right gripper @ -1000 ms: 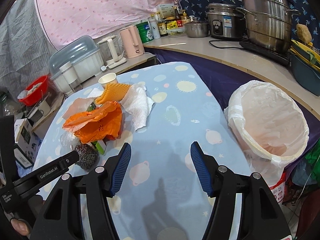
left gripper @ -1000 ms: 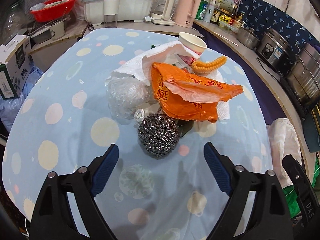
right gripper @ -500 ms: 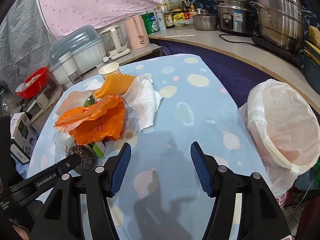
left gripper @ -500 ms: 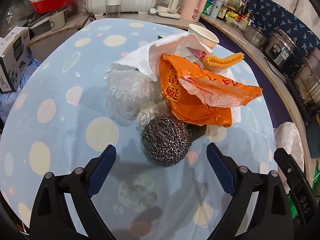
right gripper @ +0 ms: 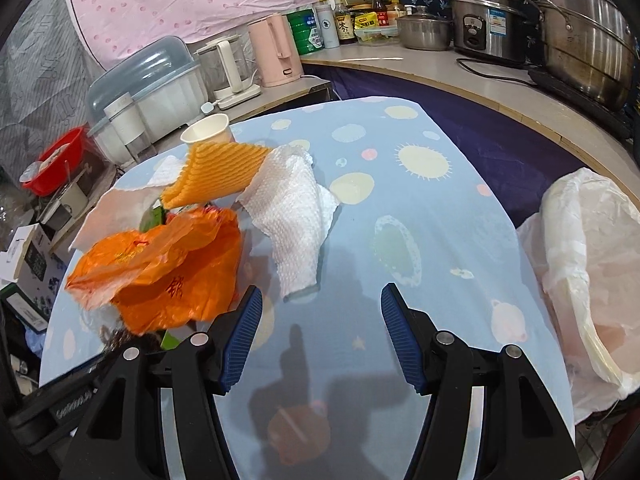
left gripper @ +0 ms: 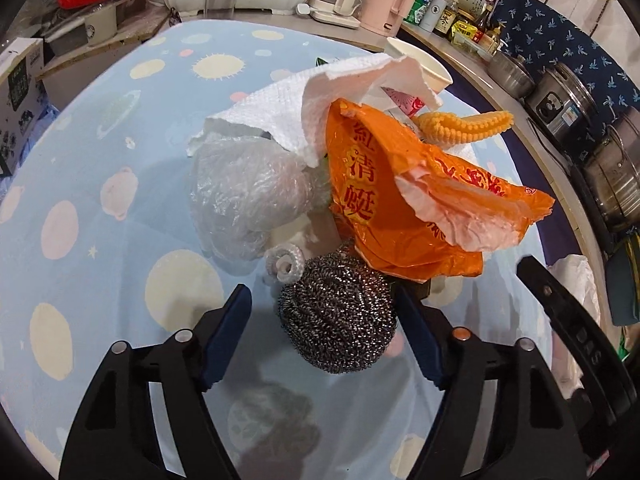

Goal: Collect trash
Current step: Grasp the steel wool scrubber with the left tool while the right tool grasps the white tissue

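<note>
A steel wool scourer (left gripper: 338, 312) lies on the blue dotted table (left gripper: 120, 160) at the near edge of a trash pile. My left gripper (left gripper: 322, 296) straddles it with jaws closing; the right pad is at its side and a gap remains at the left pad. Behind the scourer are an orange plastic bag (left gripper: 400, 200), a clear crumpled bag (left gripper: 248, 200), a paper towel (left gripper: 304, 96), a yellow foam net (left gripper: 464, 124) and a paper cup (left gripper: 420, 68). My right gripper (right gripper: 320, 300) hangs open over bare cloth, just right of the orange bag (right gripper: 168, 268), below a paper towel (right gripper: 296, 220).
A bin lined with a white bag (right gripper: 592, 260) stands off the table's right edge. A counter behind holds kettles (right gripper: 276, 52), bottles, a rice cooker (right gripper: 488, 20) and steel pots. A dish rack (right gripper: 148, 92) and red basin (right gripper: 52, 160) sit at the back left.
My left gripper came down and forward onto the scourer, and its jaws narrowed around it. My right gripper moved toward the pile; the bin slid to the view's right edge.
</note>
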`<state>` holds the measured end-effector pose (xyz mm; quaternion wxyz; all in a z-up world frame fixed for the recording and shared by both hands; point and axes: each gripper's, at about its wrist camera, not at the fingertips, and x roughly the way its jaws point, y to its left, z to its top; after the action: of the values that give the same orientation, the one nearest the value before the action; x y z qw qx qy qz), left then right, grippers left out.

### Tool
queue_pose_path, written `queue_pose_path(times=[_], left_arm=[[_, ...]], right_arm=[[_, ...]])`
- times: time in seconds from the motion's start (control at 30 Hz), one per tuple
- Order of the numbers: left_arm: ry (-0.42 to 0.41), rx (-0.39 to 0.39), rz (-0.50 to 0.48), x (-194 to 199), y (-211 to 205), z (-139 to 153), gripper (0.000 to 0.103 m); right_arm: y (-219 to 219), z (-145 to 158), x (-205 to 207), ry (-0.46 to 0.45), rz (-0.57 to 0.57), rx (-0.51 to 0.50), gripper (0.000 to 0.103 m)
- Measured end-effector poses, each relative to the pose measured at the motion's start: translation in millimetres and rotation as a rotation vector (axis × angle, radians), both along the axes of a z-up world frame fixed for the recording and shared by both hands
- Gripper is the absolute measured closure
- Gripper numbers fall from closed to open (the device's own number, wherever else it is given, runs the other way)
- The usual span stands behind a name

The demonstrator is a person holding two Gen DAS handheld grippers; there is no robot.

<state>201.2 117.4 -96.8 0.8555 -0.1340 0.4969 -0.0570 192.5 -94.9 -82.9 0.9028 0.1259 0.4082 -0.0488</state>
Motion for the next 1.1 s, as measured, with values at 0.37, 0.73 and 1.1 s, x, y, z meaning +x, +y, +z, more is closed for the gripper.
queue_pose_path(times=[0.37,0.73,1.1], left_arm=[[-0.005,-0.024,-0.038,-4,-6,-1,0.048],[0.004,-0.036,-0.036,-12,-2,3,0.051],[-0.028,-0.033,-0.056,-39,-9,22,0.051]], right_arm=[[5,-25,49,0.047,0.026,0.014,0.056],[11,-28,37,0.053,0.047,0.004,0.098],[-10,17,-23,-0.046,-0.018,0.033,0.098]])
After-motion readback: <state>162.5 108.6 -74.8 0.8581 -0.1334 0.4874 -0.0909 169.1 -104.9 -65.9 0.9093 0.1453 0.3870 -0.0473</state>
